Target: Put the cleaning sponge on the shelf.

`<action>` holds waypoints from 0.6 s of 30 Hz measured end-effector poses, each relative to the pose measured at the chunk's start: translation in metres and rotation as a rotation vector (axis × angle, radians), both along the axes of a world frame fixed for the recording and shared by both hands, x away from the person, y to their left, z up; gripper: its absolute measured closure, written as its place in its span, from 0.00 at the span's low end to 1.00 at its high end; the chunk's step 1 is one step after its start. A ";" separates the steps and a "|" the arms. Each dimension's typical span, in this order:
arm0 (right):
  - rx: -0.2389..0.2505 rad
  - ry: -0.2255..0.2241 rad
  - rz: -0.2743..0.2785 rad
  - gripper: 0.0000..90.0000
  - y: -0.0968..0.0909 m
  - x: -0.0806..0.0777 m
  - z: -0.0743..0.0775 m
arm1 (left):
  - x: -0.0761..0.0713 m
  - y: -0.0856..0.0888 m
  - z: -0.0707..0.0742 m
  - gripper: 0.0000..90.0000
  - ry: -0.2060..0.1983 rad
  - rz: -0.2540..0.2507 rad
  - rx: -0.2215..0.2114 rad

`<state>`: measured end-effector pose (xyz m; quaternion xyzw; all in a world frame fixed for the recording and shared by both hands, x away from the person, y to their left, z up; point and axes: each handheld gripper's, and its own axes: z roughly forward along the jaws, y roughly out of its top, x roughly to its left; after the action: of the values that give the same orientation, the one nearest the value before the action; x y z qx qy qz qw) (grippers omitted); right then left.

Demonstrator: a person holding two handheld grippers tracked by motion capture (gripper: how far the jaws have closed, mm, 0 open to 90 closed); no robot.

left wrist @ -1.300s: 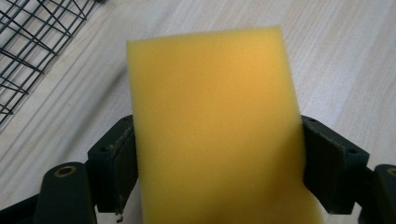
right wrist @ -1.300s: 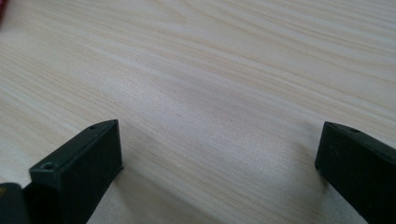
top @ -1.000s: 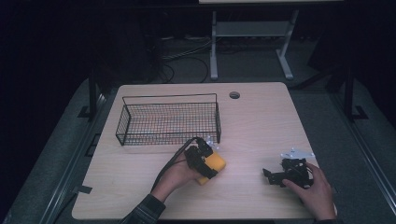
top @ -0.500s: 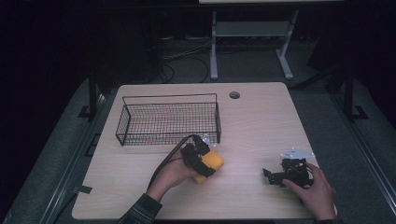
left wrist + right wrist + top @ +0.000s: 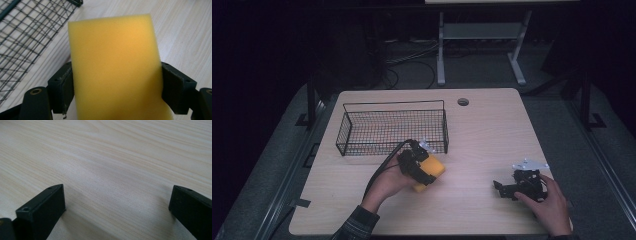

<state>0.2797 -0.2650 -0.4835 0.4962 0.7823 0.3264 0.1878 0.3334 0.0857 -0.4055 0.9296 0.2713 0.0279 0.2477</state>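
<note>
Left gripper (image 5: 424, 170): its two black, blocky jaws clamp a yellow sponge (image 5: 115, 67) from both sides. Sponge form: rectangular foam block with a fine porous surface, just beside the near right corner of the wire basket (image 5: 392, 131). Basket form: black rectangular mesh with open top, resting on the table (image 5: 492, 135), a pale wood-grain slab with rounded corners. Right gripper (image 5: 117, 212): well apart from the basket toward the near right, jaws spread wide over bare wood grain, nothing between them.
</note>
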 end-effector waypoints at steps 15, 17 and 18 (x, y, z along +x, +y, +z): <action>0.000 0.000 0.001 0.00 0.000 0.000 0.000 | 0.006 0.027 0.014 0.25 -0.022 0.045 0.002; 0.001 0.002 0.000 0.00 0.000 0.000 0.000 | 0.006 0.032 0.019 0.25 -0.023 0.056 0.000; 0.000 0.001 0.001 0.00 0.000 0.000 0.000 | 0.006 0.033 0.020 0.25 -0.024 0.058 -0.001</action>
<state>0.2796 -0.2650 -0.4834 0.4962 0.7825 0.3263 0.1871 0.3394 0.1190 -0.3852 0.9209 0.2950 0.0464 0.2504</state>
